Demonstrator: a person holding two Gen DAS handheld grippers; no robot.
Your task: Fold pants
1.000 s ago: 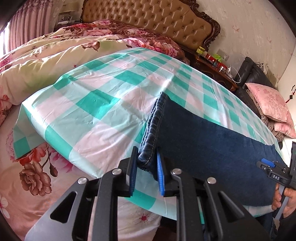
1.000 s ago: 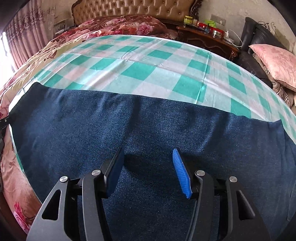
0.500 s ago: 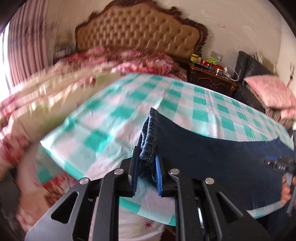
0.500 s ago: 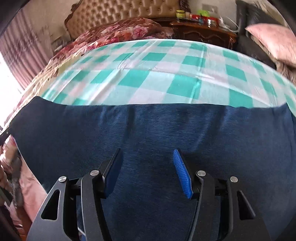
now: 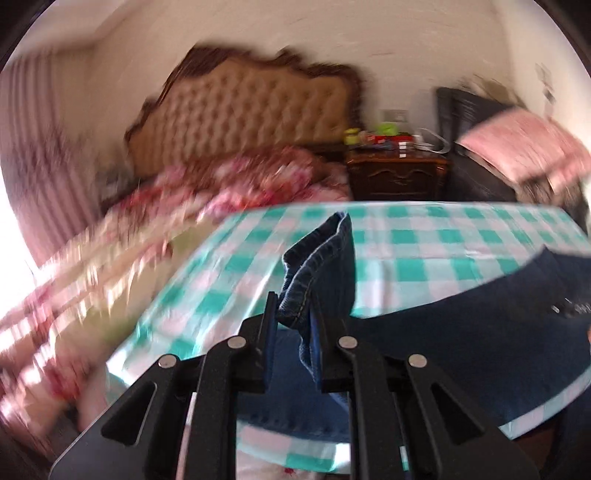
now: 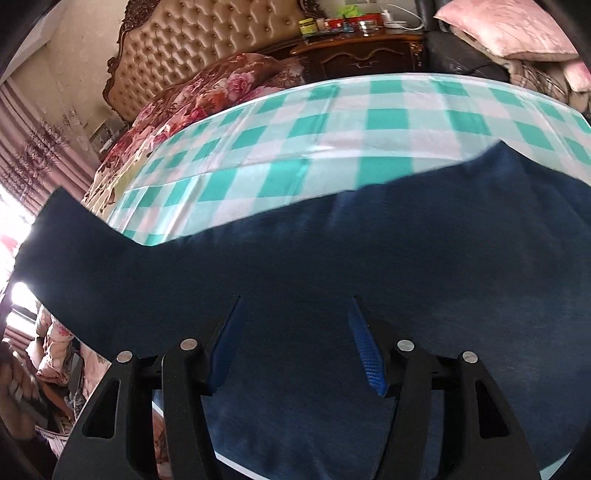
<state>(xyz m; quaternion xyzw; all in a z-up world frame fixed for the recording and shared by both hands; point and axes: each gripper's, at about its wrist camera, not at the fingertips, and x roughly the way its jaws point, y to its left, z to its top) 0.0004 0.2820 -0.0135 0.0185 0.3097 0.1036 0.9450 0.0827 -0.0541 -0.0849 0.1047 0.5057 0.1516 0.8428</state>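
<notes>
Dark blue denim pants point(image 6: 369, 266) spread across a table point(image 6: 332, 122) covered in a green-and-white checked cloth, one end lifted clear of the surface. Left gripper point(image 5: 293, 325) pinching a hemmed, stitched edge of the pants between nearly closed jaws, folds of denim standing up above the fingertips point(image 5: 271, 314) and hanging down between the black arms. Below that raised edge, the rest of the fabric draped back onto the table and running off toward the right side of the left wrist view, much of that view smeared with motion blur. Right gripper point(image 6: 295, 314) held over the broad flat middle of the pants, jaws spread wide and just now opening a little further, blue pads point(image 6: 364, 347) apart with nothing pinched between them; touching the cloth or hovering just above it, cannot tell. In the right wrist view, the left end of the pants raised off the table edge and hanging in the air. Behind the table, a bed with floral bedding point(image 6: 207, 88) and a tufted tan headboard point(image 5: 251, 118), a dark wooden nightstand point(image 5: 397, 177) with small items on top, pink cushions point(image 6: 506, 29) to the right
</notes>
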